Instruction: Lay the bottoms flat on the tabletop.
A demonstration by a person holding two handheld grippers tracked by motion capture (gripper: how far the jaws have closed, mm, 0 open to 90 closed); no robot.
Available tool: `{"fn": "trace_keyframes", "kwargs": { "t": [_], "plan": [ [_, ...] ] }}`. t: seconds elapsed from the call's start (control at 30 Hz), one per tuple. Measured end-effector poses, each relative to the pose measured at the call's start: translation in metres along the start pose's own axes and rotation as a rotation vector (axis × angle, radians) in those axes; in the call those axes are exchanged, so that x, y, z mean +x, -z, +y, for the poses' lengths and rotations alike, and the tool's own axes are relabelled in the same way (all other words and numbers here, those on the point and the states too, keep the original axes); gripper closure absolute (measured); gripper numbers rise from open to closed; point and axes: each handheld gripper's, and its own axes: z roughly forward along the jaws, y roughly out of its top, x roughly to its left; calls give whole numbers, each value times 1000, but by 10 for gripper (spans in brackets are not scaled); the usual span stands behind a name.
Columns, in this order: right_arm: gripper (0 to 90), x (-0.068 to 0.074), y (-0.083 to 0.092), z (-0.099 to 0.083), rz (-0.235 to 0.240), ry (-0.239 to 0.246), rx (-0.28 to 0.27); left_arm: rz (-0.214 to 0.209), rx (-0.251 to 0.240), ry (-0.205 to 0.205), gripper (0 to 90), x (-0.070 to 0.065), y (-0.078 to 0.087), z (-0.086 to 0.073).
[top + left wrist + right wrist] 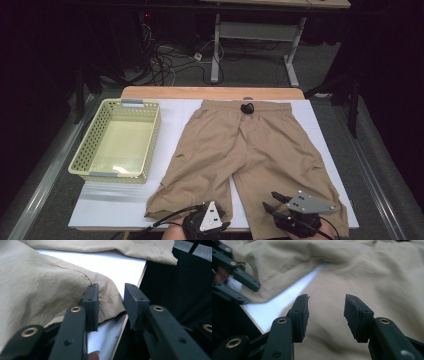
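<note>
Tan shorts [245, 145] lie flat on the white board [115, 200], waistband at the far side. My left gripper [206, 206] sits at the near edge by the left leg's hem. In the left gripper view it [111, 290] is open, and the hem corner of the shorts [37, 282] lies in the gap with one jaw resting on the cloth. My right gripper [270, 200] hovers over the right leg near its hem. It [327, 298] is open above the fabric [367, 272] with nothing between its jaws. The left gripper's fingers [247, 281] show at the upper left of the right gripper view.
A pale yellow-green mesh basket [95, 135] stands on the left of the board. A black drawstring knot [246, 107] sits at the waistband. The board's near edge [130, 315] drops off beside the left gripper. Cables and a desk frame [215, 60] lie on the floor beyond.
</note>
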Motion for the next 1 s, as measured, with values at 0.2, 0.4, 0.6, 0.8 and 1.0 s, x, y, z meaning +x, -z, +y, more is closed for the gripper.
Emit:
{"fn": "trace_keyframes", "kwargs": {
  "t": [0.2, 0.4, 0.6, 0.8, 1.0],
  "plan": [
    [502, 33, -33, 3, 73, 21, 48, 23, 0, -23, 781, -1, 0, 0],
    [500, 44, -50, -7, 42, 73, 105, 32, 4, -25, 813, -1, 0, 0],
    [680, 38, -50, -9, 42, 53, 101, 24, 1, -19, 813, 0, 0, 0],
    [900, 37, -50, -11, 3, 86, 94, 35, -6, -15, 812, -2, 0, -1],
    [900, 28, -32, -6, 22, 39, 3, 5, 14, -1, 834, -6, 6, 4]
  ]
}}
